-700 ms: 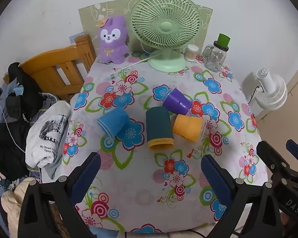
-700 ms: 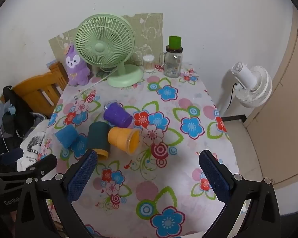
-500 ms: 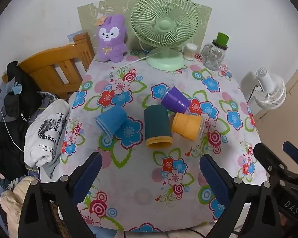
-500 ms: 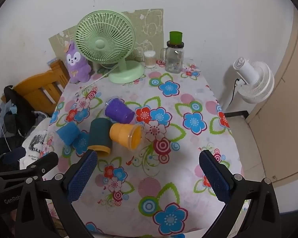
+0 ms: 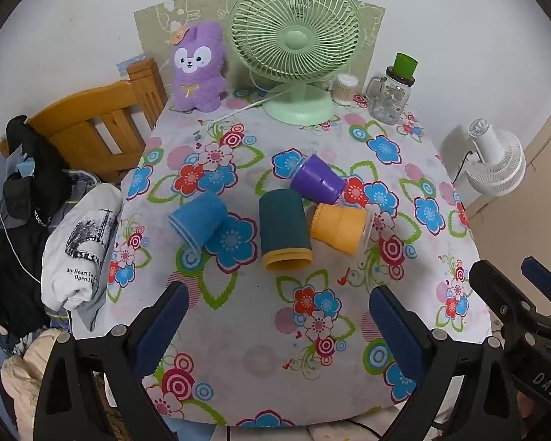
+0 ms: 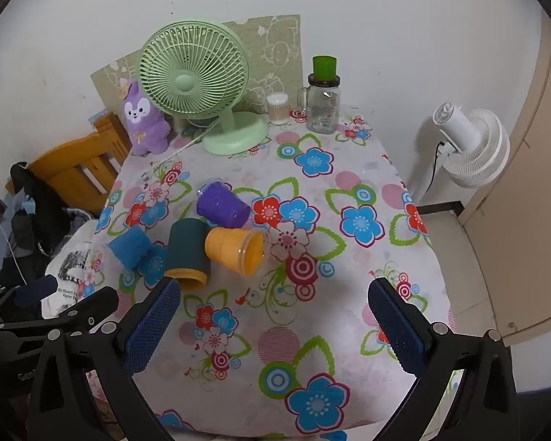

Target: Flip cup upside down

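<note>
Right, both grippers spread wide, holding nothing: left gripper [image 5: 275, 325], right gripper [image 6: 273, 323]. Cups on sides ahead of fingertips, green cup [image 5: 283, 233] touching orange cup [image 5: 337, 226]. Risk: nudged neighbours roll off table.

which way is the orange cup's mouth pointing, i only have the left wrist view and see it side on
observer: the right wrist view looks partly into the orange cup. It lies on its side, mouth opening to the right and slightly toward that camera.
operator: ok and is the right gripper holding anything, i only see its edge
observer: no, the right gripper is open with nothing between its fingers, and it hovers short of the orange cup.
</note>
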### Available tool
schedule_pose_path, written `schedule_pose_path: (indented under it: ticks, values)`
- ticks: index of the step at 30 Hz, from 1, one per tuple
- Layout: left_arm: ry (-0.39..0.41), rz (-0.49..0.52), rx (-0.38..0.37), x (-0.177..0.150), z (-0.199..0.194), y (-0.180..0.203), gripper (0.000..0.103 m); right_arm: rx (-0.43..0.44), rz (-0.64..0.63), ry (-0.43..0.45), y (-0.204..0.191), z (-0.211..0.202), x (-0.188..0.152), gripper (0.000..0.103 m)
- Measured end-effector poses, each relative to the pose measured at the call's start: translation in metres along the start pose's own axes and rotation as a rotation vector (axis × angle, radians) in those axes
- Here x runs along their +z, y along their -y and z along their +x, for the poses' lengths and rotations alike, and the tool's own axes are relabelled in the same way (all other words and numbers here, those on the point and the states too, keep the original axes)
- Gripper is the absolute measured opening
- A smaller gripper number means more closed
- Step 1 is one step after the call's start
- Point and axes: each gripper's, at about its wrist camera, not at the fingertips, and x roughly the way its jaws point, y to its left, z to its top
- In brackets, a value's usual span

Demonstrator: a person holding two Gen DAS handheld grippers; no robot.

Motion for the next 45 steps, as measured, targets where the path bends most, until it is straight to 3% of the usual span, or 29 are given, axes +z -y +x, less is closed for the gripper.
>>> schedule_pose_path:
  ticks: [45]
  values:
    - [-0.034,0.026,0.02,0.007,0.021,-0.001,0.1,0.003,0.016,-0.058,-0.004,0.02,0.012,0.103]
